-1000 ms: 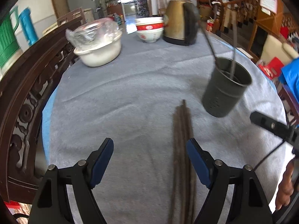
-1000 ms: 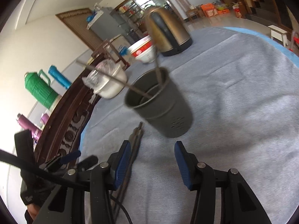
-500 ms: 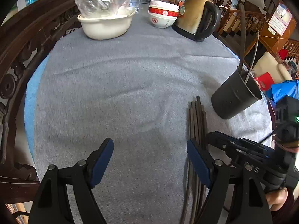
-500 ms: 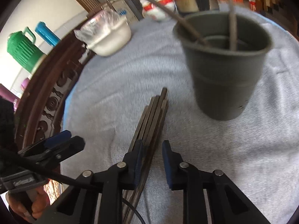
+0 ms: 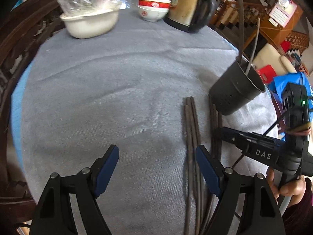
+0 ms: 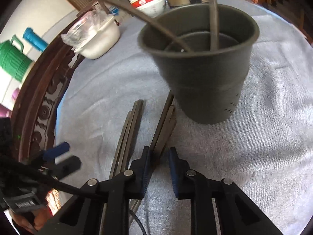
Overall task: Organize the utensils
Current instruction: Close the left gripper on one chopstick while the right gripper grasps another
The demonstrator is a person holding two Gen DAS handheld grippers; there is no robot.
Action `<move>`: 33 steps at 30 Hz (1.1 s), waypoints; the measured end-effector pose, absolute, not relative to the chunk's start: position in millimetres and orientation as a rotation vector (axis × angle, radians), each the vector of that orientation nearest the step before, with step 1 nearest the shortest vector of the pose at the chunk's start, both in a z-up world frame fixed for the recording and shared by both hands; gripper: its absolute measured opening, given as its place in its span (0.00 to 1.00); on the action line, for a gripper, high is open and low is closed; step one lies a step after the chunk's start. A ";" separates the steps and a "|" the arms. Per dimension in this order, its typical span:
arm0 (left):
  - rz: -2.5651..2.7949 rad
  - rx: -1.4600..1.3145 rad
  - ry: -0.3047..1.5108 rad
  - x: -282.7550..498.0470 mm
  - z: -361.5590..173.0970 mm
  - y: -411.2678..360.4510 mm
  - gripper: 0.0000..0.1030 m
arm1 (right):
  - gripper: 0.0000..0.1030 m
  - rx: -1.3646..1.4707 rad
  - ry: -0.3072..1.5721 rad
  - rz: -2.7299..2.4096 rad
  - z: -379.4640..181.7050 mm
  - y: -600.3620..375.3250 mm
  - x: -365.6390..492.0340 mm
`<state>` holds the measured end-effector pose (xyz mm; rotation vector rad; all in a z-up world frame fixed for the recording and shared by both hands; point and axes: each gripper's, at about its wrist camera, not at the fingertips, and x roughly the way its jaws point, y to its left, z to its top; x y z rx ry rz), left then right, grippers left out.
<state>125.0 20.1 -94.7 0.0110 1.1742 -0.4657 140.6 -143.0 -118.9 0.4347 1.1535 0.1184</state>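
Observation:
Dark chopsticks lie on the grey cloth in two groups. In the right wrist view my right gripper (image 6: 158,152) is shut on the right group of chopsticks (image 6: 164,121), whose tips reach the foot of the dark grey utensil holder (image 6: 205,82). The left group (image 6: 131,125) lies loose beside it. Two long sticks (image 5: 241,19) stand in the holder (image 5: 232,92). My left gripper (image 5: 156,152) hangs open over bare cloth, its right finger just over the loose chopsticks (image 5: 190,121). The right gripper (image 5: 218,132) shows at the right, over the other group (image 5: 214,117).
At the table's far end stand a white bowl with a plastic bag (image 5: 92,23), stacked red-and-white bowls (image 5: 152,9) and a brass-coloured kettle (image 5: 191,9). A carved wooden rail (image 6: 39,107) runs along the left edge. The holder stands near the right edge.
My right gripper came down near the holder and shut on some of the chopsticks, drawing them to the right, apart from the rest. The left gripper tilted down and stayed open.

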 end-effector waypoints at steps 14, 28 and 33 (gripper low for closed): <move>-0.471 0.077 1.246 141.9 -117.2 -7.7 0.71 | 0.13 0.512 1.156 0.089 -125.8 -153.6 142.3; -0.424 0.120 1.248 158.1 -128.1 -9.3 0.44 | 0.12 0.491 1.115 0.170 -121.9 -143.7 141.6; -0.422 0.060 1.267 159.4 -124.0 7.0 0.43 | 0.12 0.497 1.111 0.163 -120.8 -153.9 133.3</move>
